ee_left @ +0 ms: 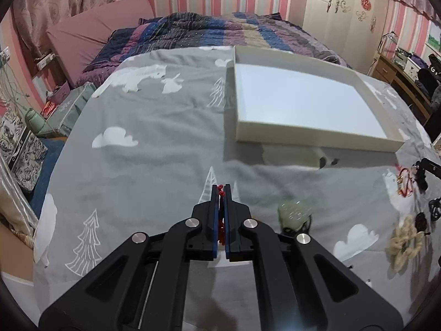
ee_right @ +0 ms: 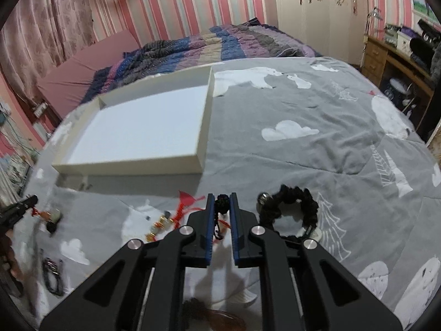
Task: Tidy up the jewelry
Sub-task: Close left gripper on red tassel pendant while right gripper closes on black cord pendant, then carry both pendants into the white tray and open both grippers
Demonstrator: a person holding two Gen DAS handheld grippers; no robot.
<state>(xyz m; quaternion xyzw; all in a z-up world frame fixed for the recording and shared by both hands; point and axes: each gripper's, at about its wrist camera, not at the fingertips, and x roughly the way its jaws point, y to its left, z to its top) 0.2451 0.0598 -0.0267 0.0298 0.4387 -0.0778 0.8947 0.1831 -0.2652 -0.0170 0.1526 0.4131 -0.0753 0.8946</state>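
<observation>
The box [ee_right: 143, 129] lies on the blanket [ee_right: 303, 160], jewelry pieces [ee_right: 292, 209] scattered before it.

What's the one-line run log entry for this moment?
left gripper: shut on red cord | right gripper: shut on black knotted cord | white box: empty | black bracelet: on bedspread

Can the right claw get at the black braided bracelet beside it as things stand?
Probably not yet. The black braided bracelet lies uncovered on the bedspread just right of the right claw, but the claw is shut on a black knotted cord and would need to drop that first.
</observation>
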